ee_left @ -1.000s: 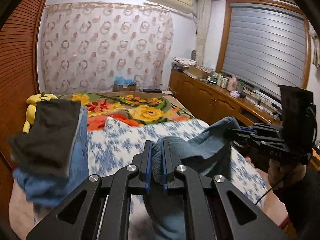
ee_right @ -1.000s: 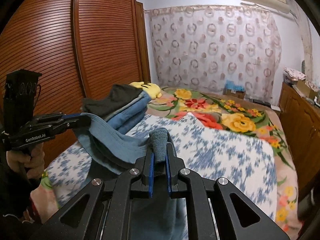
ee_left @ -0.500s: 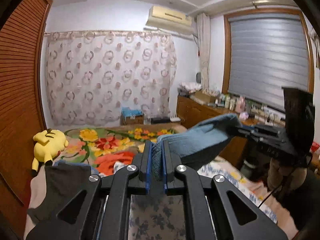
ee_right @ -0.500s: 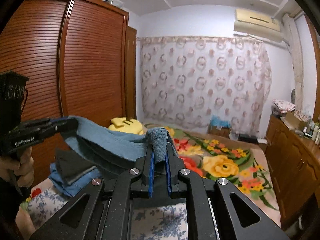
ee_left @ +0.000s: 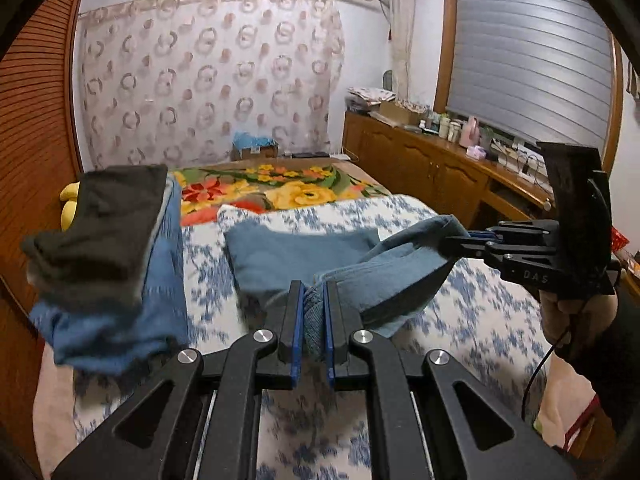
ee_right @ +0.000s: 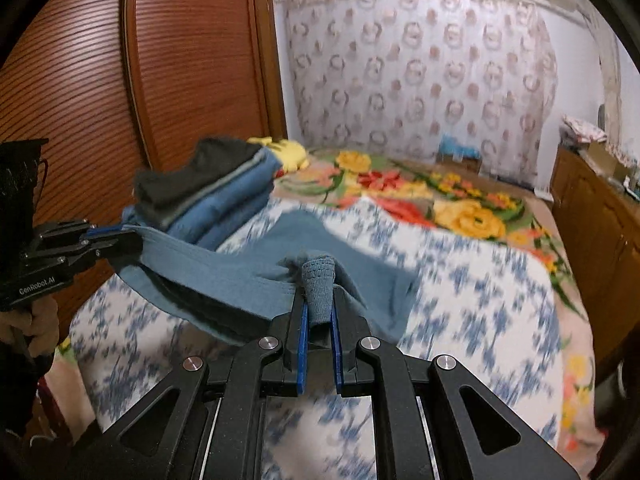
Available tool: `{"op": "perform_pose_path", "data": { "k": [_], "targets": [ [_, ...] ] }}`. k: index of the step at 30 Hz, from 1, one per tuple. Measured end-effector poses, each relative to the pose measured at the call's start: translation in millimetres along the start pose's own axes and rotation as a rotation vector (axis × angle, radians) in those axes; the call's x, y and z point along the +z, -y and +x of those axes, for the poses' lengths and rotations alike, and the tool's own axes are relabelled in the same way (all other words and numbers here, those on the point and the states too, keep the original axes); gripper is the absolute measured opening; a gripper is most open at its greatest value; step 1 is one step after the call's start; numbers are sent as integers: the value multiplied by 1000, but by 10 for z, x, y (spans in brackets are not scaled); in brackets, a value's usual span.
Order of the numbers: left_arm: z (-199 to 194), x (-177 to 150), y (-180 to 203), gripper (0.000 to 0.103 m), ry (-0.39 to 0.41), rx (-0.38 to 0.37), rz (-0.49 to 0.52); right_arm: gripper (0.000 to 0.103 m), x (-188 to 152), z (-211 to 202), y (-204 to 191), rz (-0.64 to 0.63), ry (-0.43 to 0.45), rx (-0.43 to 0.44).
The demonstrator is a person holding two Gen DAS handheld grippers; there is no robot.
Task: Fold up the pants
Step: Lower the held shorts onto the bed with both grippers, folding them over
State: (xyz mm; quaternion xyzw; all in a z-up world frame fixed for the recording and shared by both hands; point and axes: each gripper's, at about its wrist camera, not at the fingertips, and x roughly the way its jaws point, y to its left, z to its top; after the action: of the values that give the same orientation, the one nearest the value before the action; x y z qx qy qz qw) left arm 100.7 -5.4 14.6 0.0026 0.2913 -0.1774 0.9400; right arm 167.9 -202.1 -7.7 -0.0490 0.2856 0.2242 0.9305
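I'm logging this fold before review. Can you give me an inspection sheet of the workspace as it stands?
Surface: bed with blue-floral cover, flowered blanket beyond.
Job's things: blue pants, far end on the bed, near edge lifted.
Clutter: folded clothes stack; yellow plush toy.
Grippers: left gripper and right gripper both shut on pants.
Cables: black cord below right hand.
Surroundings: wardrobe, curtain, cluttered cabinet.

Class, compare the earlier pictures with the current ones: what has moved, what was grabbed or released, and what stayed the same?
Both grippers dipped after their upswing half a second ago, and the far end of the pants now lies spread on the bed. Nothing was grabbed or released: the left gripper and right gripper stay clamped on the pants. The folded stack is unmoved.
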Motion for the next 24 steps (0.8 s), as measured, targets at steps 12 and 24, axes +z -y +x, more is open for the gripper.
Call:
{"op": "perform_pose_path", "data": {
  "k": [12, 24],
  "targets": [
    [-144, -389, 228, 10, -40, -37, 17, 10, -412, -359, 28, 53, -61, -4],
    [-254, -525, 322, 10, -45, -40, 33, 10, -596, -474, -28, 63, -75, 2]
  ]
}}
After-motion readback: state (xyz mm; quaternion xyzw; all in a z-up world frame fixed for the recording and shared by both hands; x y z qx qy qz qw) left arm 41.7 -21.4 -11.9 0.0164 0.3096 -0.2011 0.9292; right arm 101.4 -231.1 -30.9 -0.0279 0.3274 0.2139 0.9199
